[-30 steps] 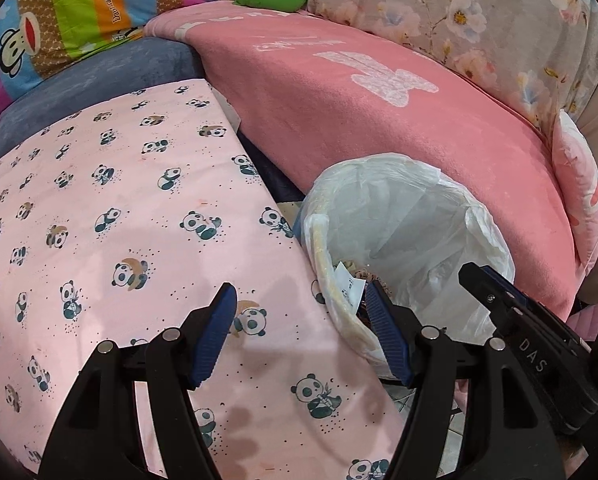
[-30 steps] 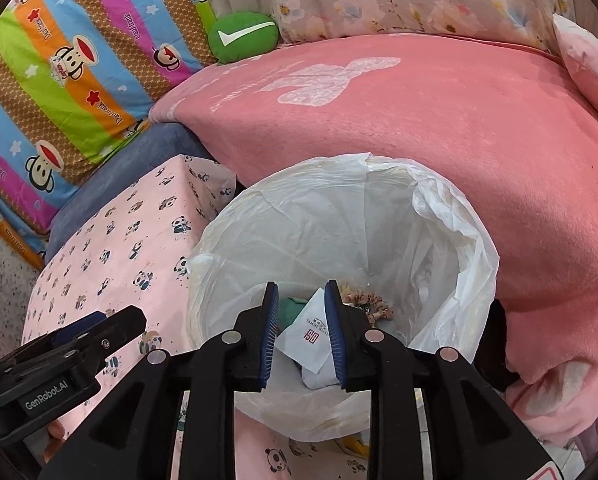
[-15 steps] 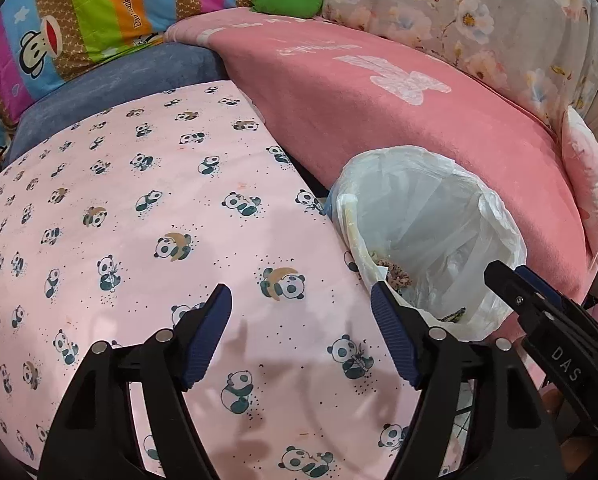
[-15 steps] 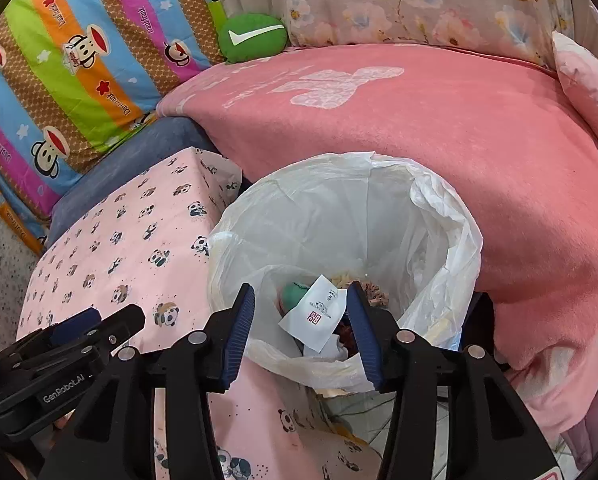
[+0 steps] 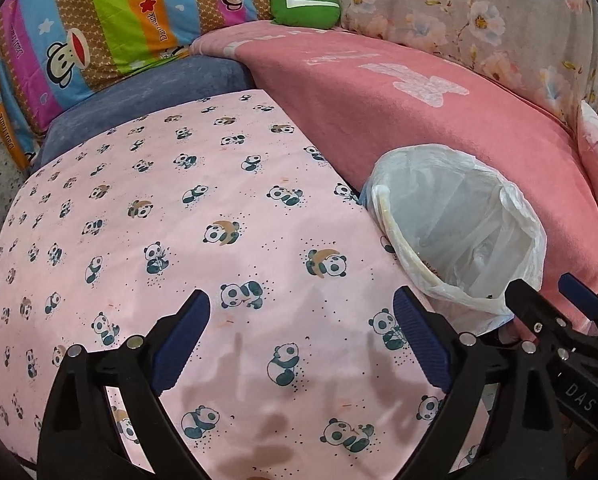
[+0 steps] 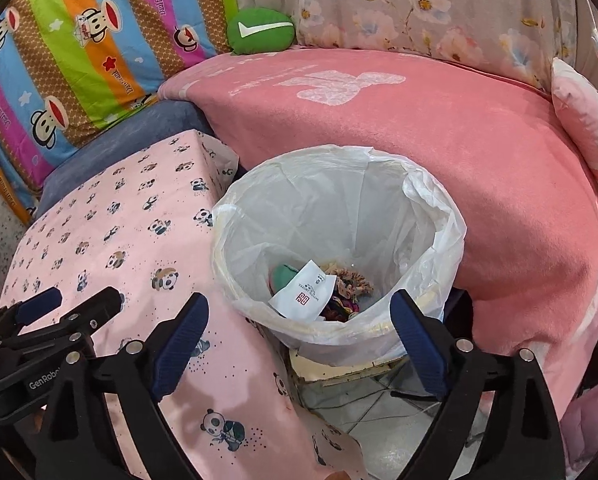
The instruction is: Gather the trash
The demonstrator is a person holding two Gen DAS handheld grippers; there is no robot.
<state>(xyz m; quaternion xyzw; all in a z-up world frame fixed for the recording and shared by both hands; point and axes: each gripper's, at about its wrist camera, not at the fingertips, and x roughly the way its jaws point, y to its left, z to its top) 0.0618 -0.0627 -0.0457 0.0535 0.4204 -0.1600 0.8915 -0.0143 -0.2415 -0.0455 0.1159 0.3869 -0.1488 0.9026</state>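
Both grippers, left gripper [image 5: 301, 340] and right gripper [image 6: 299, 344], are gaping wide, holding nothing. Mid-frame, a white paper slip [image 6: 303, 294] is lying inside the white plastic-lined bin [image 6: 431, 216].

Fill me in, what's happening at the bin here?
Both tools are open and hold nothing. The right tool hovers at the near rim of the lined trash bin; a white paper wrapper lies inside on other scraps. The left tool sits over the panda tablecloth, which shows no trash.
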